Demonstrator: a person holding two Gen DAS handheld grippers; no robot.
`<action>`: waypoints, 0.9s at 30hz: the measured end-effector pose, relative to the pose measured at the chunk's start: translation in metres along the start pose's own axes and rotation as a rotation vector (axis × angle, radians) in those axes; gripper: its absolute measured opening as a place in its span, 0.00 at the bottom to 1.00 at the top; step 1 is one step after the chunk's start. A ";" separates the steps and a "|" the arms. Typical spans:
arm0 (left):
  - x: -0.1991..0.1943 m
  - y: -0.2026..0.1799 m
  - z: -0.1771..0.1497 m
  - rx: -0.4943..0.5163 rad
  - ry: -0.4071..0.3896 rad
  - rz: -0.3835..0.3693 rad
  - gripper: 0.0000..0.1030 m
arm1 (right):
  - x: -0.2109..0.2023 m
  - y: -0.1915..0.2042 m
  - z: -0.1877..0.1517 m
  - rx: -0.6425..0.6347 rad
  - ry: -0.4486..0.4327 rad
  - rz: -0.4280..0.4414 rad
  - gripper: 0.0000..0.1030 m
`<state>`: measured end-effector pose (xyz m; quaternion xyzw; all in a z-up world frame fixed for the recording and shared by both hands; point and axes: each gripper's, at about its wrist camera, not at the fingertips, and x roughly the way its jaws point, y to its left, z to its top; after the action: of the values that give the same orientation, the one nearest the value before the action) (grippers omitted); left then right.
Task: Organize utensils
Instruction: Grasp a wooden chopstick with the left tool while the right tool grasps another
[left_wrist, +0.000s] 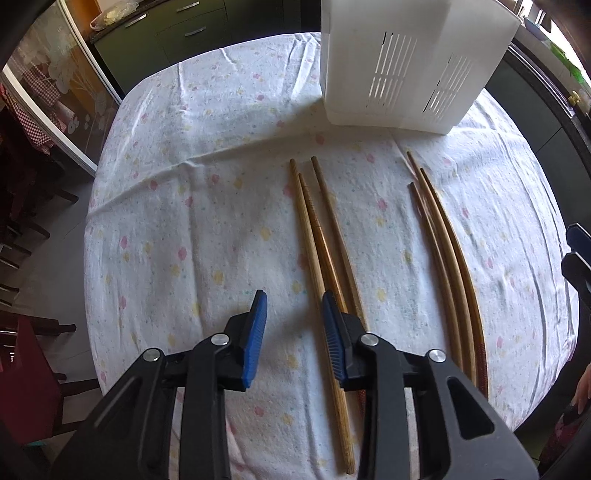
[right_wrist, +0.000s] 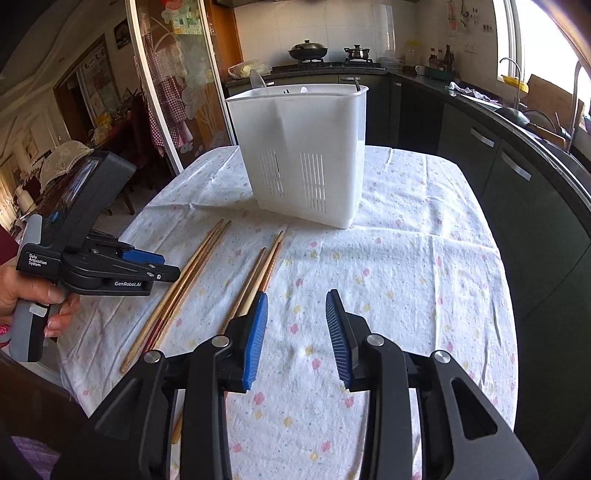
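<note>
- Apparently nothing is being gripped yet: left tongs (left_wrist: 291, 325) and right tongs (right_wrist: 297, 325) are both hanging wide open, empty.
- Next, chopsticks (left_wrist: 314, 229) are needing pinching and lifting into the white holder (right_wrist: 303, 155).

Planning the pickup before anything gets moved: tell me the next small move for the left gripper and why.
Probably shift the left gripper slightly right and lower it over the nearer chopsticks. Both grippers are open and empty, all the chopsticks lie loose on the tablecloth, and that bundle sits just under its right finger rather than between the two. The white holder stands beyond.
</note>
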<state>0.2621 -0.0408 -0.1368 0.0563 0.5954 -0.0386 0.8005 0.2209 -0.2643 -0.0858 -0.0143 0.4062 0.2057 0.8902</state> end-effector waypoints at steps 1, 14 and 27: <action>0.000 -0.001 0.001 0.003 0.002 -0.001 0.29 | 0.001 0.000 0.001 0.000 0.004 -0.001 0.32; 0.006 0.004 0.001 0.008 0.024 -0.003 0.16 | 0.046 0.014 0.015 -0.019 0.134 0.037 0.21; 0.007 0.011 -0.006 0.021 -0.012 -0.028 0.15 | 0.105 0.019 0.020 0.009 0.287 0.033 0.21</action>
<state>0.2601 -0.0290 -0.1449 0.0563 0.5910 -0.0562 0.8027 0.2894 -0.2055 -0.1457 -0.0328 0.5306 0.2145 0.8194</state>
